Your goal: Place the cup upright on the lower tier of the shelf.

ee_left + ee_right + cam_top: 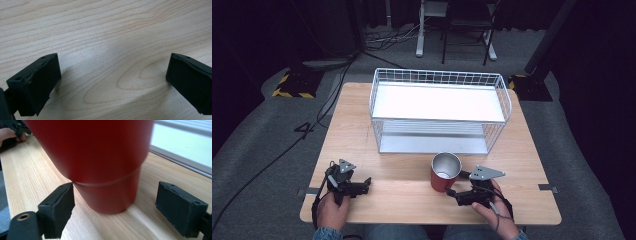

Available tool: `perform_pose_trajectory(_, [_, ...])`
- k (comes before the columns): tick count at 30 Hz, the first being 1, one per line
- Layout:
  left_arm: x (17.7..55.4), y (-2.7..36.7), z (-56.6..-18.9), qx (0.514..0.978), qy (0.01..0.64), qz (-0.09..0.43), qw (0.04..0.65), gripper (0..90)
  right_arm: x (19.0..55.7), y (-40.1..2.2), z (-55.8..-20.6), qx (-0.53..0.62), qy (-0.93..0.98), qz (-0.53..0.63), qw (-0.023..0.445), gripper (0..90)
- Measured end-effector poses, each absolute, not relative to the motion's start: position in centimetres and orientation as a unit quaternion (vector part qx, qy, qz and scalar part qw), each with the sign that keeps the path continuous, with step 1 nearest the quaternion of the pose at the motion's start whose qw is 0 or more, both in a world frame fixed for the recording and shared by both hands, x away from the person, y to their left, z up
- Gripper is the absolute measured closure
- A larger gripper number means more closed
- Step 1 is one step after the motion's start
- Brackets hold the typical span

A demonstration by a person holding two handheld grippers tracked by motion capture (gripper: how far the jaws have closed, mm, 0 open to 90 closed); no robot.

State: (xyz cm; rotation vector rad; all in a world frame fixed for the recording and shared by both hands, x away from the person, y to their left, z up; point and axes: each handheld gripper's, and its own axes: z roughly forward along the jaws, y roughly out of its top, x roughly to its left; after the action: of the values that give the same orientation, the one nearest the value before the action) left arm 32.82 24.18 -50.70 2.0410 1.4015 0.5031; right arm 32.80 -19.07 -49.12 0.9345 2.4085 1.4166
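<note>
Red cup (445, 173) x1 upright | wire rack (439, 111) x1 | left tongs (368, 183) released | right tongs (451, 192) released, straddling cup

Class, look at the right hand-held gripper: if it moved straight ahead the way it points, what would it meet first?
The red cup. It stands upright on the table directly ahead of the right hand-held gripper, whose jaws are open and apparently wide enough to pass either side of its base.

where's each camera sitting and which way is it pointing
High view: above the person's side, looking forward and down on the light wooden table; both hands and grippers show.
Left gripper view: on the left gripper, facing bare wood between open fingers.
Right gripper view: on the right gripper, facing the red metal-lined cup, shared with the high view.
</note>
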Motion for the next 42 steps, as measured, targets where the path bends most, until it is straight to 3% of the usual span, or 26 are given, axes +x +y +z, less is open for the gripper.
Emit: perform_pose_trajectory(42, [32.8, 24.2, -50.7, 0.77, 0.529, 0.19, 0.303, 0.0, 34.4, -15.6, -50.1, 0.293, 0.812, 0.491, 0.114, 14.4])
